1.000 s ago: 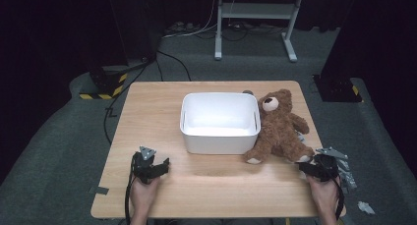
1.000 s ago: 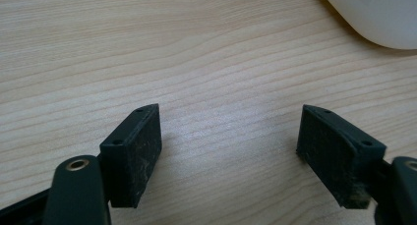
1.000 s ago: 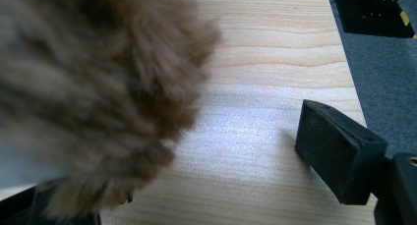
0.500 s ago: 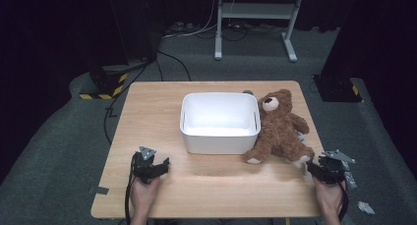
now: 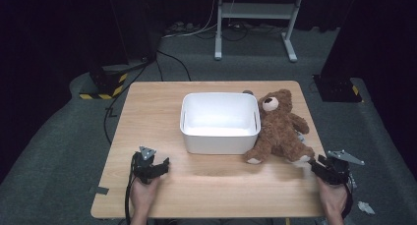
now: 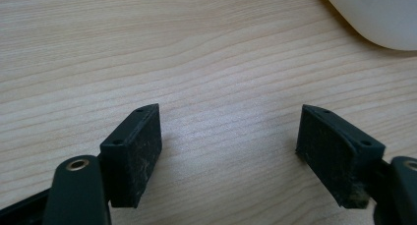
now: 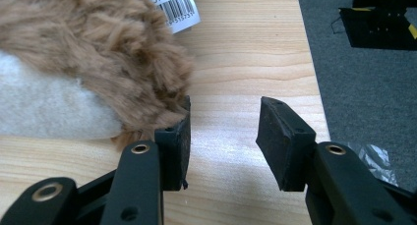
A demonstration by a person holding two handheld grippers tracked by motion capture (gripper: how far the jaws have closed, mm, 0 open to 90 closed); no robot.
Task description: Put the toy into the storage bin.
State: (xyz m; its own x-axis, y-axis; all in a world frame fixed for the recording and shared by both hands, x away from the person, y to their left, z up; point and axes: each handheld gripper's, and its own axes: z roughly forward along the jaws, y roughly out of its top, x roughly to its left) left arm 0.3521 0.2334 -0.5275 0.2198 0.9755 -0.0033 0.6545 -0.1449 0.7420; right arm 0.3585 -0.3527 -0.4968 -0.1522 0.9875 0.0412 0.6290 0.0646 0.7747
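Note:
A brown teddy bear (image 5: 280,126) sits on the wooden table (image 5: 157,117), leaning against the right side of a white plastic bin (image 5: 220,122). My right gripper (image 5: 317,163) lies at the table's right front corner, just beside the bear's near foot (image 7: 74,63). Its jaws have just been closing, but they stand apart with only bare wood between them; the furry foot touches the outer side of the left jaw. My left gripper (image 5: 152,168) rests open near the front left, over bare wood (image 6: 228,131), with the bin's corner (image 6: 383,14) ahead to the right.
A white barcode tag (image 7: 172,6) hangs from the bear. The table's right edge (image 7: 314,87) runs close past the right gripper, with grey carpet beyond. A crumpled silvery scrap (image 5: 366,205) lies on the floor there. A metal stand (image 5: 255,18) is behind the table.
The right gripper has shifted slightly to the right beside the bear's foot, and its jaws have narrowed. The left gripper, the bear and the bin have not moved.

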